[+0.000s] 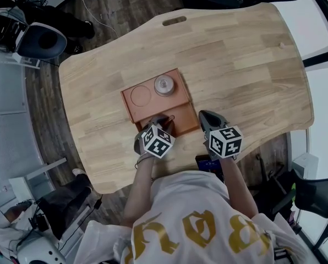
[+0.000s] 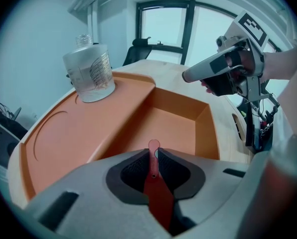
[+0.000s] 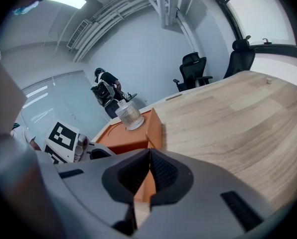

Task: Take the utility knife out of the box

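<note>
An orange box (image 1: 128, 102) lies on the wooden table (image 1: 246, 65), with a sunken compartment (image 2: 174, 127) at its near end. My left gripper (image 1: 163, 120) hangs over that compartment, shut on the red utility knife (image 2: 159, 197). The knife's thin rounded tip sticks up between the pads (image 2: 136, 169). My right gripper (image 1: 205, 116) is just right of the box, by its near right corner (image 3: 151, 128). Its jaws are shut with nothing between them. In the left gripper view the right gripper (image 2: 189, 75) floats beyond the box's right wall.
A squat glass jar (image 1: 164, 85) stands on the box's raised far part, beside a round recess (image 1: 141, 96). The table's near edge is close under my arms. Office chairs (image 3: 196, 66) and a person with equipment (image 3: 104, 89) are beyond the far end.
</note>
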Demonstrator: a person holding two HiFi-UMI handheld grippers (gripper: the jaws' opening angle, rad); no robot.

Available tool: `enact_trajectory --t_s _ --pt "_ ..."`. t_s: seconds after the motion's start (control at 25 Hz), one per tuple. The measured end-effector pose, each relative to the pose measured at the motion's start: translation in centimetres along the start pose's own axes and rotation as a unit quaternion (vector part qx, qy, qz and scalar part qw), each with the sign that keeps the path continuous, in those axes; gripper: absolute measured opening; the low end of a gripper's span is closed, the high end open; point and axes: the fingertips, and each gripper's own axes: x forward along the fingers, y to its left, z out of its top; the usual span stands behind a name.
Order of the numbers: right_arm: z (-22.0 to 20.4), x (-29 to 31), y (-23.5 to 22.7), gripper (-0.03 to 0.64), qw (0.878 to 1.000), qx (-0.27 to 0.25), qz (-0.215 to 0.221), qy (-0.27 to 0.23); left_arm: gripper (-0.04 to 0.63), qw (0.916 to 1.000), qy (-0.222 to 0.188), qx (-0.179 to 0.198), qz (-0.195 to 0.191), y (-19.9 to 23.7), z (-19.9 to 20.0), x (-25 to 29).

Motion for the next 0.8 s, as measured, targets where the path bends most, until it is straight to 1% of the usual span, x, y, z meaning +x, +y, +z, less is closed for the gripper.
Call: enact_trajectory --t_s 0.36,0.44,0.56,0.8 --pt "0.5 -0.2 1.0 0.012 1.0 -0.014 0.007 -0.005 0.058 0.9998 -0.016 -0.011 0.004 0.1 0.2 -1.2" --pt "0.7 -0.4 1.2 0.012 1.0 -0.012 0.007 -0.008 0.058 0.9992 -0.027 -0.028 0.0 0.1 0.4 -1.6" --pt "1.4 -0.5 1.7 0.011 1.0 -0.014 0.01 -0.017 0.058 0.9962 -0.059 -0.064 -0.006 0.6 1.3 -2.6" --pt "2.0 -0.9 2.9 0.012 0.999 -0.029 0.014 -0.024 0.058 0.9928 -0.088 -0.081 -0.007 0.9 2.1 -3.9"
